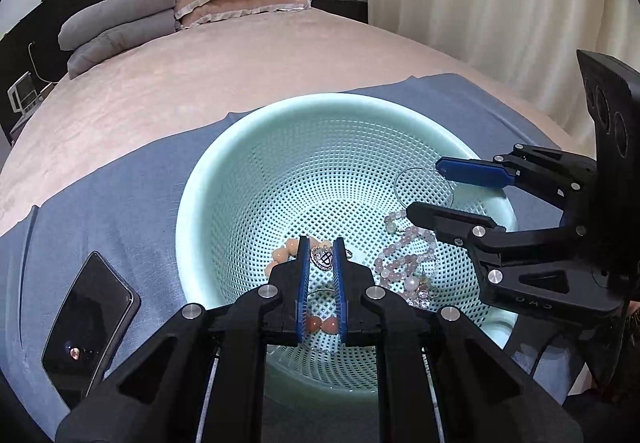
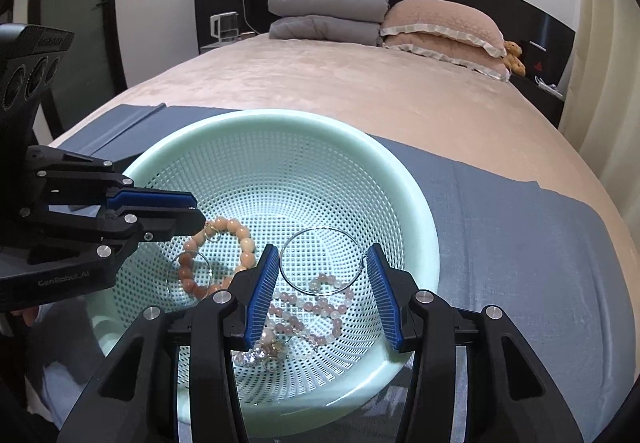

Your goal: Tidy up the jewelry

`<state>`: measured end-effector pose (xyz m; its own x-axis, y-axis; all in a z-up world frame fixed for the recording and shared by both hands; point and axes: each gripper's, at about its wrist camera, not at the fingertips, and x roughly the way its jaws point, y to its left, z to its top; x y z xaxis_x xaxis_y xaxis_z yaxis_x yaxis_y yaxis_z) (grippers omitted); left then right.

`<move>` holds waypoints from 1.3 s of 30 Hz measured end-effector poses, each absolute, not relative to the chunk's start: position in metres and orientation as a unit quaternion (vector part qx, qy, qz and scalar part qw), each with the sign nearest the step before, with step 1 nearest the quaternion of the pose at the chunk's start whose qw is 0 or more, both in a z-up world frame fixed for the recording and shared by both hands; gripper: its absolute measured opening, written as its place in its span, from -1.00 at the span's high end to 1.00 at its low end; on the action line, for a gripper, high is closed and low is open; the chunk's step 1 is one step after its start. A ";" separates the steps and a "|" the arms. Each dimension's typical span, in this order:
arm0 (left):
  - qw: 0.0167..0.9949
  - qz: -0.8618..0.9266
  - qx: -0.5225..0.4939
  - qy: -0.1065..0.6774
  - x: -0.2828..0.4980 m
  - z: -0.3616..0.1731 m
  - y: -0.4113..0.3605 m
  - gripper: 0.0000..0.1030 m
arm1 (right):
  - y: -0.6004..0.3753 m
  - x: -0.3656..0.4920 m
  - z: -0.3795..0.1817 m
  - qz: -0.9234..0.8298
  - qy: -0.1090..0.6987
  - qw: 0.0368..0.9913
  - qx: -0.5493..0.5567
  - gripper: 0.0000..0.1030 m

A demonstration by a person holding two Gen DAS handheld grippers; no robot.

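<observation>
Left hand-held gripper (image 1: 320,247) reaches into the near-left part of the basket with its jaws drawn almost together, and a small silver pendant (image 1: 323,258) is pinched between the blue pads at the very tips. Right hand-held gripper (image 2: 322,255) stands about half open over the near-right part, its two pads pressing on opposite sides of a large thin wire hoop (image 2: 320,228), which spans the whole gap between them. Both sit above a wide bed (image 2: 360,91) covered in pink, with folded grey quilts (image 2: 328,15) and pink pillows (image 2: 440,23) stacked at the far end against a dark headboard. A blue cloth (image 2: 520,223) lies across the near part of the bed. On it rests a round mint-green perforated basket (image 2: 272,116), and a dark phone (image 1: 88,319) lies flat on the cloth to the basket's left. Inside the basket, a peach bead bracelet (image 2: 244,239) lies on the left side, just below the left tips. A long strand of pale pink and white beads (image 2: 320,309) curls on the near right, under the held hoop. A smaller wire hoop (image 2: 188,252) overlaps the peach bracelet. Some sparkling small pieces (image 2: 260,353) are heaped at the near end of the pink strand.
</observation>
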<state>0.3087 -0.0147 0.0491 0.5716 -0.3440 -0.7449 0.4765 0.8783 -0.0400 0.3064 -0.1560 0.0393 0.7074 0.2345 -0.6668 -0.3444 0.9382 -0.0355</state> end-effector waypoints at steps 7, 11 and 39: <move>0.888 -0.209 0.076 0.402 0.304 0.047 -0.014 0.77 | -0.156 0.302 0.040 0.154 0.343 0.923 -0.079 0.14; 0.892 -0.200 0.067 0.400 0.299 0.048 -0.015 0.76 | -0.154 0.299 0.040 0.150 0.343 0.923 -0.084 0.14; 0.917 -0.172 0.014 0.360 0.260 0.096 0.008 -0.48 | -0.168 0.257 0.079 0.104 0.314 0.941 -0.072 -0.62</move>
<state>0.2602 0.0081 0.0964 0.6807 -0.3061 -0.6655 0.3260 0.9402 -0.0990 0.2571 -0.1681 0.0790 0.7817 0.1499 -0.6054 -0.2402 0.9682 -0.0703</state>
